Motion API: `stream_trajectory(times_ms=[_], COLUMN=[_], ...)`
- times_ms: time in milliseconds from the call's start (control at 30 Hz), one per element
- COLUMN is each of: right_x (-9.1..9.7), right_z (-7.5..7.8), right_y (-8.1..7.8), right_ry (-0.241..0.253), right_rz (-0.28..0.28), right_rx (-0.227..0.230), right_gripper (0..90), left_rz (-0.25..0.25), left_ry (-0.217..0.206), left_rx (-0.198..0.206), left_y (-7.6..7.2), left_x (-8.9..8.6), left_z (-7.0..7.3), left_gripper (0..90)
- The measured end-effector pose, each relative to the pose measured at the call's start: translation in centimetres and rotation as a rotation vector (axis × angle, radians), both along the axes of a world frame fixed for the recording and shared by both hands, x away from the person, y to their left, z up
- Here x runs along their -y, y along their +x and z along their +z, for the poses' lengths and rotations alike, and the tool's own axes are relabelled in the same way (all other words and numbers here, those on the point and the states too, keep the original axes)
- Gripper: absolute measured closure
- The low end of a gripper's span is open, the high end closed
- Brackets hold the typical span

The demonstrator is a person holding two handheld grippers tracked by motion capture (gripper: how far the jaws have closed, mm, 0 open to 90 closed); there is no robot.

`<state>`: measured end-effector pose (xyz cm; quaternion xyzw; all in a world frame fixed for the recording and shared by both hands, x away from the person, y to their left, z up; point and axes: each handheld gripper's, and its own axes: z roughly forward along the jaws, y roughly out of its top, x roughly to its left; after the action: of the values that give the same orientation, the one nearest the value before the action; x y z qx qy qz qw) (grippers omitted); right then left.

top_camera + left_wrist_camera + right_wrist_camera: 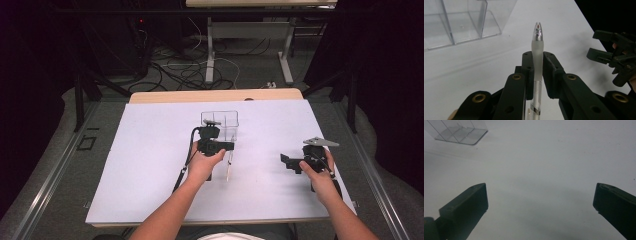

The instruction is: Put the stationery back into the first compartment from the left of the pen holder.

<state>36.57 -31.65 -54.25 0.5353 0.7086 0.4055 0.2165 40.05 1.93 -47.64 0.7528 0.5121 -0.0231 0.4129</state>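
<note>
The left tool is clamped on a clear pen, pinching it partway along the barrel with the tip pointing ahead. The pen hangs above the white surface, just short of the clear organizer. I'd say the job now is to drop it into one of the compartments. To do that well, bring the pen upright over one slot, keep it off the thin dividers, lower it till it is well inside, then let go. The right tool gapes wide and empty, well off to the side.
</note>
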Motion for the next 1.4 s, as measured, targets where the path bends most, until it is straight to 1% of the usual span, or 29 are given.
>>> stream_trajectory(times_ms=[33, 100, 167, 300, 367, 400, 500, 533, 567, 700, 733, 767, 800, 900, 1000, 1033, 1100, 1233, 1267, 1333, 1367, 1400], right_x=[0.1, 0.0, 0.0, -0.1, -0.1, -0.1, -0.2, -0.2, -0.2, -0.2, -0.2, -0.2, -0.2, -0.2, -0.1, -0.1, -0.1, 0.1, 0.1, 0.1, 0.2, 0.2], right_z=[0.0, -0.1, -0.1, -0.1, -0.1, -0.1, -0.1, -0.1, -0.1, -0.2, -0.2, -0.2, -0.2, -0.2, -0.2, -0.2, -0.2, -0.3, -0.3, -0.2, -0.3, -0.3], right_y=[0.0, 0.0, 0.0, 0.1, 0.1, 0.1, 0.1, 0.1, 0.1, 0.1, 0.1, 0.1, 0.1, 0.0, 0.0, -0.1, -0.1, -0.1, -0.1, -0.2, -0.2, -0.1], right_ry=[-0.008, -0.010, -0.009, -0.008, -0.008, -0.005, -0.006, -0.008, -0.009, -0.007, -0.007, -0.009, -0.009, -0.007, -0.009, -0.004, -0.004, -0.004, -0.002, 0.004, 0.003, 0.004], right_rz=[0.007, 0.006, 0.009, 0.018, 0.013, 0.016, 0.021, 0.025, 0.026, 0.028, 0.028, 0.030, 0.031, 0.029, 0.028, 0.023, 0.022, 0.022, 0.022, 0.018, 0.019, 0.018], right_rx=[0.004, -0.001, -0.002, 0.002, -0.002, -0.004, -0.006, -0.002, 0.000, -0.003, -0.004, -0.005, -0.006, -0.007, -0.001, -0.008, -0.011, -0.009, -0.010, -0.014, -0.012, -0.013], right_gripper=[0.0, 0.0, 0.0, 0.0, 0.0, 0.0, 0.0, 0.0, 0.0, 0.0, 0.0, 0.0, 0.0, 0.0, 0.0, 0.0, 0.0, 0.0, 0.0, 0.0, 0.0, 0.0], left_rz=[-0.001, 0.010, 0.019, 0.041, 0.055, 0.054, 0.069, 0.065, 0.075, 0.097, 0.108, 0.108, 0.115, 0.127, 0.134, 0.143, 0.144, 0.150, 0.150, 0.137, 0.127, 0.126], left_ry=[0.002, 0.002, 0.004, 0.019, 0.019, 0.024, 0.023, 0.029, 0.031, 0.043, 0.039, 0.050, 0.050, 0.058, 0.053, 0.046, 0.047, 0.055, 0.057, 0.058, 0.058, 0.067], left_rx=[0.008, 0.022, 0.045, 0.109, 0.142, 0.157, 0.205, 0.220, 0.233, 0.275, 0.287, 0.302, 0.308, 0.346, 0.362, 0.370, 0.385, 0.391, 0.400, 0.408, 0.420, 0.429], left_y=[0.1, 0.2, 0.4, 0.7, 1.0, 1.1, 1.7, 1.9, 2.0, 2.9, 3.1, 3.3, 3.5, 4.2, 4.8, 5.0, 5.4, 6.3, 6.5, 6.9, 7.1, 7.2], left_x=[-0.1, -0.1, -0.3, -0.4, -0.5, -0.6, -0.8, -1.0, -1.0, -1.4, -1.4, -1.5, -1.6, -1.7, -1.9, -1.9, -2.0, -2.1, -2.1, -2.1, -2.1, -2.0], left_z=[0.1, 0.3, 0.7, 1.8, 2.4, 2.8, 3.8, 4.1, 4.5, 5.8, 6.1, 6.3, 6.5, 6.9, 7.3, 7.4, 7.6, 7.9, 8.0, 8.2, 8.2, 8.2], left_gripper=[80.4, 80.4, 80.4, 80.4, 80.4, 80.4, 80.4, 80.4, 80.4, 80.4, 80.4, 80.4, 80.4, 80.5, 80.4, 80.4, 80.4, 80.4, 80.4, 80.5, 80.4, 80.5])
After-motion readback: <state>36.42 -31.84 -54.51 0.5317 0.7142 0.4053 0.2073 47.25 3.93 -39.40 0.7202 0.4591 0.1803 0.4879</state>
